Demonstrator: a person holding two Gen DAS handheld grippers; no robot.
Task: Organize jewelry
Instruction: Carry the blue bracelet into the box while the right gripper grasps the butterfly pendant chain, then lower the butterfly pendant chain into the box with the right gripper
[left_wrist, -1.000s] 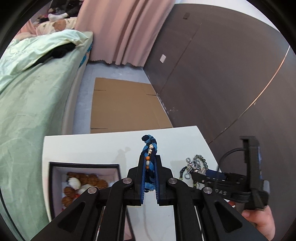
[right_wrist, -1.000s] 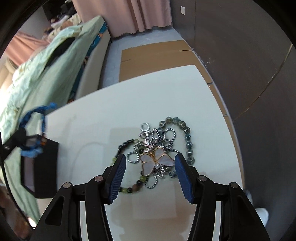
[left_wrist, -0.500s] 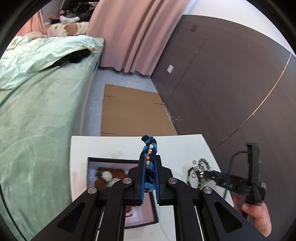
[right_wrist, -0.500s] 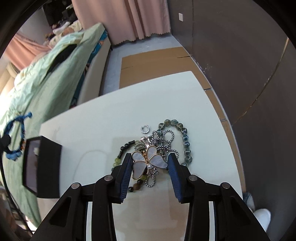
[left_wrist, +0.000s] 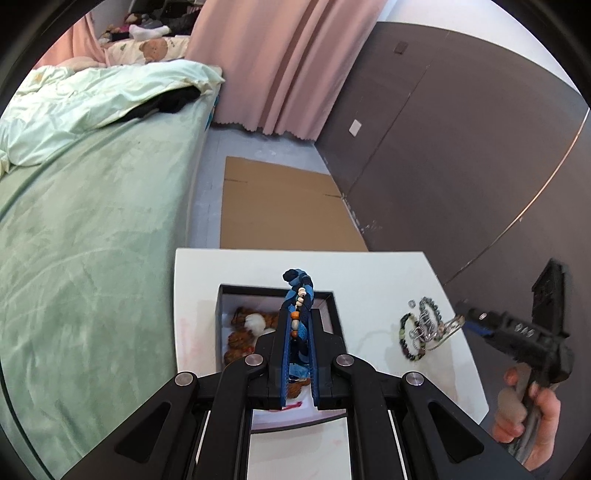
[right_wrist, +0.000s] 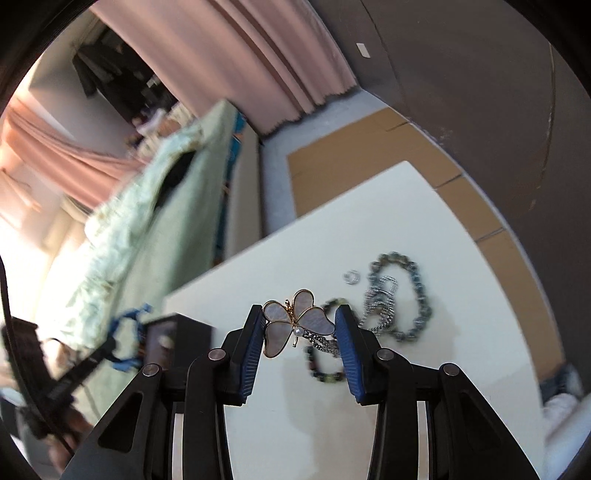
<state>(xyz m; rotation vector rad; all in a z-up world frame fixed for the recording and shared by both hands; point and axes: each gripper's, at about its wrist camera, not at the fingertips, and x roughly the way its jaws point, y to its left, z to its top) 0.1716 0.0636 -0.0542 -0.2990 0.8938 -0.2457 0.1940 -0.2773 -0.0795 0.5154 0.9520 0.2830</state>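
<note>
My left gripper (left_wrist: 298, 321) is shut on a blue braided bracelet (left_wrist: 300, 295) with small beads and holds it above the open black jewelry box (left_wrist: 221, 317), which holds brown and white beads (left_wrist: 248, 326). My right gripper (right_wrist: 300, 325) is shut on a butterfly pendant (right_wrist: 293, 323) with pearly wings and a gold rim, lifted off the white table (right_wrist: 424, 406). A silver chain (right_wrist: 321, 341) hangs from the pendant. A teal bead bracelet (right_wrist: 417, 295), a silver chain (right_wrist: 382, 301), a dark bead bracelet (right_wrist: 317, 365) and a small ring (right_wrist: 351, 277) lie on the table.
The white table (left_wrist: 369, 269) stands beside a bed with a green cover (left_wrist: 74, 240). Flat cardboard (left_wrist: 280, 206) lies on the floor beyond it. A dark wall panel (left_wrist: 461, 147) runs along the right. The jewelry box shows in the right wrist view (right_wrist: 192, 325) at the table's left.
My right gripper has closed on the butterfly pendant and lifted it off the pile, turning left. My left gripper has carried the blue bracelet over the box.
</note>
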